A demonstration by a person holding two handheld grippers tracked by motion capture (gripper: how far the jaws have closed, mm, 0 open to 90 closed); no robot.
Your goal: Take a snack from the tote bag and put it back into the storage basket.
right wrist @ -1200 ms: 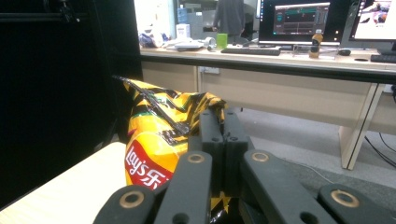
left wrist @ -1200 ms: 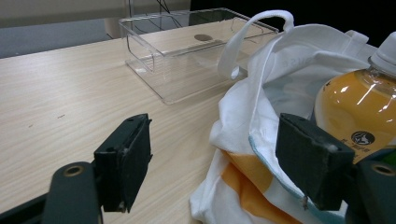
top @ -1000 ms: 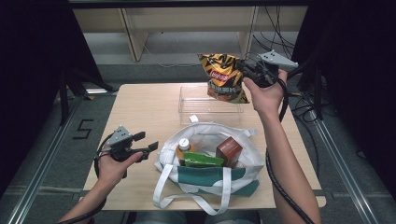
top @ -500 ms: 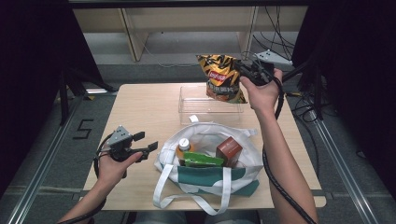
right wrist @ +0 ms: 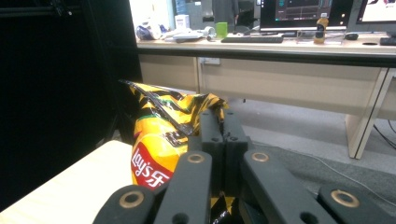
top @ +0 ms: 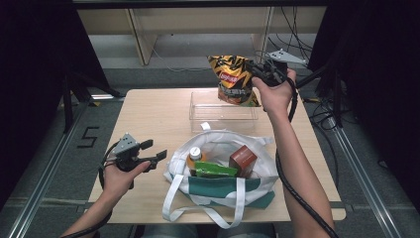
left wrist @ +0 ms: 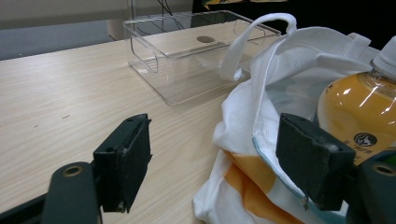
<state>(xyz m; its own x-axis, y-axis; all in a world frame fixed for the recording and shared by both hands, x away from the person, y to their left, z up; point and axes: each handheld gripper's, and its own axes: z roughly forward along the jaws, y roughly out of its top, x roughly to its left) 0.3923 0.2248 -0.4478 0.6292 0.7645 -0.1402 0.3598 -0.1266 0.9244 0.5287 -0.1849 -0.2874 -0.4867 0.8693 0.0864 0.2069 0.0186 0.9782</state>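
The right gripper (top: 256, 74) is clamped shut on the top corner of a yellow chip bag (top: 233, 79), which hangs in the air at its nine o'clock, above the far rim of a clear plastic bin (top: 223, 106); in the right gripper view the crumpled foil of the bag (right wrist: 161, 140) is pinched between the closed jaws. The left gripper (top: 157, 152) hovers with its jaws spread wide and nothing between them, the white tote bag (top: 220, 183) just beside it at three o'clock. In the left gripper view an orange drink bottle (left wrist: 359, 109) stands inside the tote bag. The tote bag also holds a green packet (top: 214, 171) and a brown box (top: 242, 159). All rests on a light wooden desk (top: 148, 114), with the bin at twelve o'clock from the tote bag. Bare desk lies at nine to eleven o'clock of the bin. Dark curtains flank both sides, and metal rails run along the grey floor (top: 59, 153) past the desk's left and right edges.
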